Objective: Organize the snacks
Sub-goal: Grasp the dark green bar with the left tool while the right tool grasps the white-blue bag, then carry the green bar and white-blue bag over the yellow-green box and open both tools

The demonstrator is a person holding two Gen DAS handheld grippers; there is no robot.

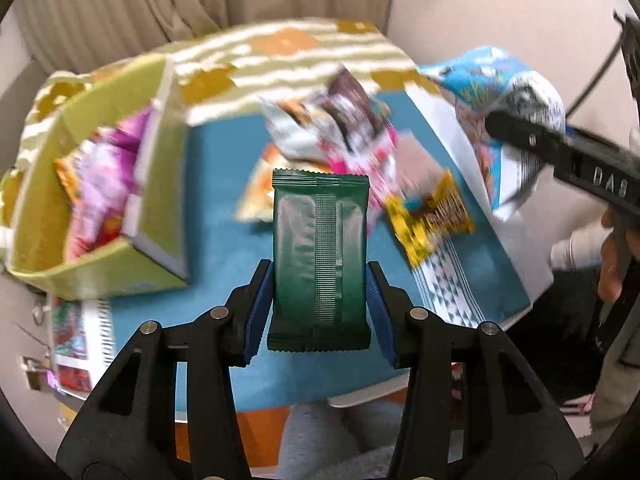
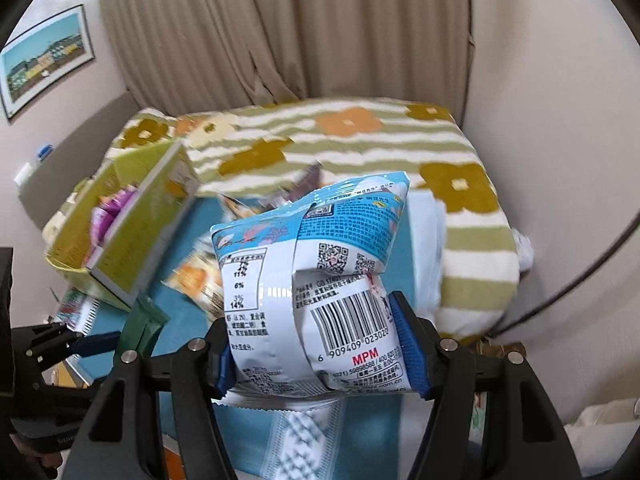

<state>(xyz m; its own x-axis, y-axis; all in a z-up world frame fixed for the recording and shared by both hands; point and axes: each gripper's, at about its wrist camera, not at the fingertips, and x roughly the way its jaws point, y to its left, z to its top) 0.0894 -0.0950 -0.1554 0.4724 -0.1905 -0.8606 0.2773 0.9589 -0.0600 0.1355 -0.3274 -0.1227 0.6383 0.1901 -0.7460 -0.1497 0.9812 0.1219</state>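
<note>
**Both grippers hold snack packets above the table**

The left gripper [image 1: 319,312] clamps a green packet [image 1: 319,256] upright. Only the right wrist view shows the barcode on the blue-and-white bag [image 2: 316,292] pinched in the right gripper [image 2: 320,344]. At ten o'clock in both views, the green box [image 1: 100,184] holds pink packets [image 1: 104,176]; loose snacks [image 1: 344,128] lie on the blue cloth [image 1: 224,200].
</note>
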